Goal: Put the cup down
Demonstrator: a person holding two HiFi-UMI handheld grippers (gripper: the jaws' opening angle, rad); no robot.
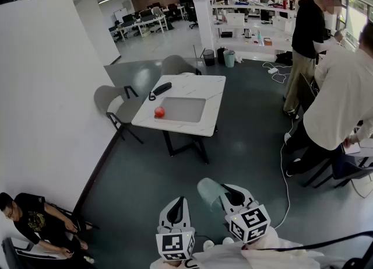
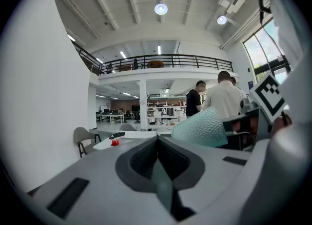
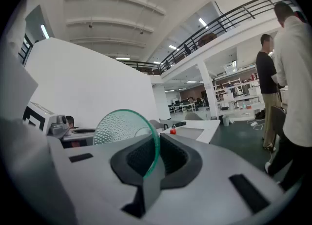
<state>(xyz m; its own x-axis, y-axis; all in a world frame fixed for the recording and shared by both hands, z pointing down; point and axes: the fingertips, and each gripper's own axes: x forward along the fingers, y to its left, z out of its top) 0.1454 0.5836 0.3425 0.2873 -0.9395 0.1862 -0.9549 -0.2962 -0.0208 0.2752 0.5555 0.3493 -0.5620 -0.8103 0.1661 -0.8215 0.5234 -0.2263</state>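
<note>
A translucent green cup (image 1: 208,194) with a dimpled wall hangs in the air, well short of the white table (image 1: 205,84). My right gripper (image 1: 229,194) is shut on the cup's rim. In the right gripper view the cup (image 3: 122,129) stands to the left of the gripper (image 3: 153,156), its rim pinched between the dark pads. My left gripper (image 1: 176,203) is beside it on the left, shut with nothing in it. The left gripper view shows that gripper (image 2: 158,145) closed and the cup (image 2: 202,128) off to its right.
On the table lie a red ball (image 1: 159,112), a grey mat (image 1: 183,109) and a black object (image 1: 161,88). Grey chairs (image 1: 111,101) stand at its left. A white wall (image 1: 46,98) runs along the left, with a seated person (image 1: 35,221) below. Two people (image 1: 341,104) stand at the right, near a floor cable (image 1: 284,186).
</note>
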